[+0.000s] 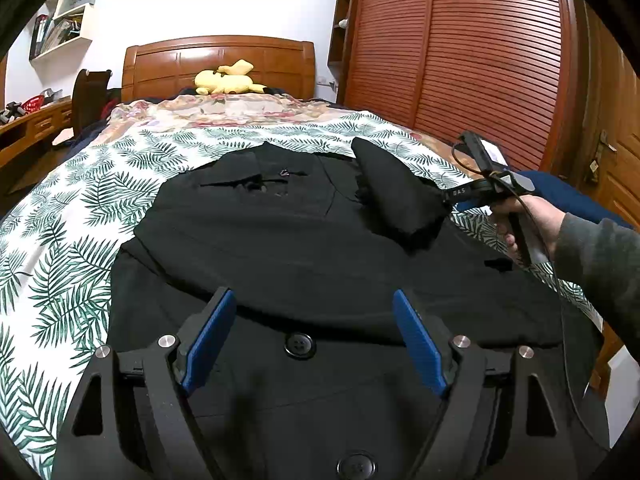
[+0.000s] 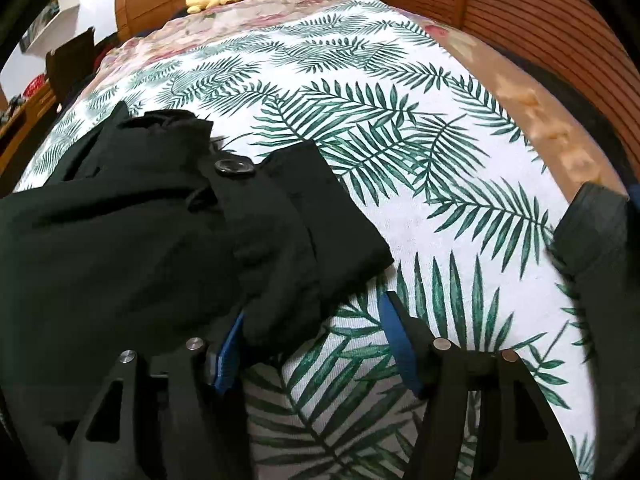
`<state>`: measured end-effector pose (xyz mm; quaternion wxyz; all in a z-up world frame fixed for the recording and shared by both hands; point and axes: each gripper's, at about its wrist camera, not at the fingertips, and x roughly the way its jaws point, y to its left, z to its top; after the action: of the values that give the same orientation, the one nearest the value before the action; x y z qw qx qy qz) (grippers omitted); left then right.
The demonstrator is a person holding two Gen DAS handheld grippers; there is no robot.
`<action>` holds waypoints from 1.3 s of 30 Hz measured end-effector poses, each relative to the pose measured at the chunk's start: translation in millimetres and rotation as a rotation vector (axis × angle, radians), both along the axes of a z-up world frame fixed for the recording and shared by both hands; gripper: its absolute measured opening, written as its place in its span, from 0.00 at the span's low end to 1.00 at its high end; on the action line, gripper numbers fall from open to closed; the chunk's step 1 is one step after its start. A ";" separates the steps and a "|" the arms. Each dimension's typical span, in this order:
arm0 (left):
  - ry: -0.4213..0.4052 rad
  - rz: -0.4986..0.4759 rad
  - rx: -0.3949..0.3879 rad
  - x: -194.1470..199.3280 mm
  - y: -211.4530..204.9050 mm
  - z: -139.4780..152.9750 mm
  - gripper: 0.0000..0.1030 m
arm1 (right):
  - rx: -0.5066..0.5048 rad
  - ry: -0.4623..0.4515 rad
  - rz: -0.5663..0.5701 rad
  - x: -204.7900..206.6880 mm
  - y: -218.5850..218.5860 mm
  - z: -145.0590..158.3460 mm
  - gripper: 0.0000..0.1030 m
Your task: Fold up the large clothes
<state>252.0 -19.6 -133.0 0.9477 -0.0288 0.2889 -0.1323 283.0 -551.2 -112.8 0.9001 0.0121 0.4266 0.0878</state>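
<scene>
A large black coat (image 1: pixel 304 248) with big buttons lies spread on the bed, collar toward the headboard. My left gripper (image 1: pixel 314 304) is open and empty, hovering over the coat's lower front near a button (image 1: pixel 299 345). My right gripper (image 1: pixel 448 200) is at the coat's right side, where a sleeve (image 1: pixel 394 188) is folded over and raised. In the right wrist view the right gripper (image 2: pixel 312 308) is open, and the sleeve (image 2: pixel 168 232) drapes over its left finger; the right finger (image 2: pixel 394 320) is bare.
The bed (image 1: pixel 60 216) has a white leaf-print sheet, a floral blanket and a yellow plush toy (image 1: pixel 228 78) by the wooden headboard. A slatted wooden wardrobe (image 1: pixel 480 60) stands at right. A desk and chair (image 1: pixel 86 96) stand at left.
</scene>
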 end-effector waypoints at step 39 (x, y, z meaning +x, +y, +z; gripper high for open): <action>-0.094 0.069 -0.014 -44.2 40.7 27.7 0.79 | -0.095 -0.478 0.432 -227.3 50.6 102.4 0.10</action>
<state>207.8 21.1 -105.3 0.9640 -0.0391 0.2421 -0.1026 55.7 -500.6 -10.4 0.9349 -0.1414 0.1995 0.2571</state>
